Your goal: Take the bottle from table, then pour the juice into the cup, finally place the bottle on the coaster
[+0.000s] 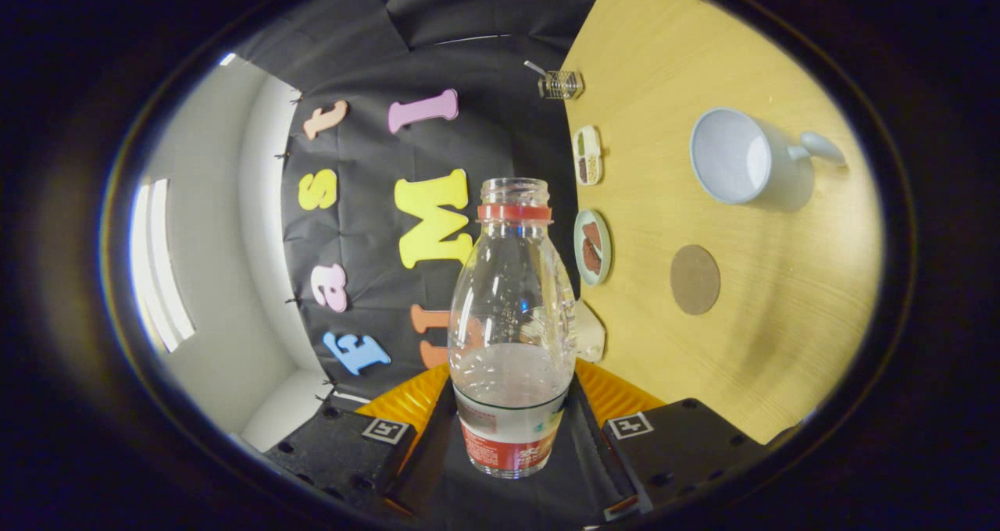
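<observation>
The bottle (pixel 512 328) sits between the two fingers of the gripper (pixel 509 429), which squeeze it on both sides. It has no cap and is partly full. The view is tipped sideways. Beyond it, on the table (pixel 781 359), lie the round coaster (pixel 694 279) and the cup (pixel 742 156), well apart.

You are in a staged recording booth, not a real home: black cloth (pixel 469 62) hangs as the wall behind a bare wooden table (pixel 781 359). Household props sit on it: a mug (pixel 742 156), small dishes (pixel 592 246), a coaster (pixel 694 279).
</observation>
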Demonstrator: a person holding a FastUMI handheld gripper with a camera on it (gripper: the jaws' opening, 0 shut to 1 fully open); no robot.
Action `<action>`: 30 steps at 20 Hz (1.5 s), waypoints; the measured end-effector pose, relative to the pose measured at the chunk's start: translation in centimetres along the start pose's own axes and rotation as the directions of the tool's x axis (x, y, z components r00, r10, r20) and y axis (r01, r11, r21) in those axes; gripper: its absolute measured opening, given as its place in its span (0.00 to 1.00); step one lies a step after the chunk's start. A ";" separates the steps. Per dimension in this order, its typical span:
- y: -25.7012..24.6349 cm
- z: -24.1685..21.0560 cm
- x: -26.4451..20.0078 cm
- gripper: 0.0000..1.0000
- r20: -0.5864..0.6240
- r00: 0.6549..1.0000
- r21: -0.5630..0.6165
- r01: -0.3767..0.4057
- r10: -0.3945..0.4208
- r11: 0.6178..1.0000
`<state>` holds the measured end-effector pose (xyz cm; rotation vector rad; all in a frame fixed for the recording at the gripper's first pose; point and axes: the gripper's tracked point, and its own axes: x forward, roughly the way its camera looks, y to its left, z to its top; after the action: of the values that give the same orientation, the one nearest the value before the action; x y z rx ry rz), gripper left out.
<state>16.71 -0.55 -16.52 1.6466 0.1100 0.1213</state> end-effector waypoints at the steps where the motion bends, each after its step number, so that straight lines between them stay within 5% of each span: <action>1: -0.1 0.0 0.0 0.77 -0.001 1.000 0.012 0.002 -0.002 1.000; 30: 2.7 0.3 -0.3 0.77 -0.035 0.998 0.199 -0.036 0.044 0.979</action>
<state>16.43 -1.13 -13.85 1.8463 0.1221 0.1785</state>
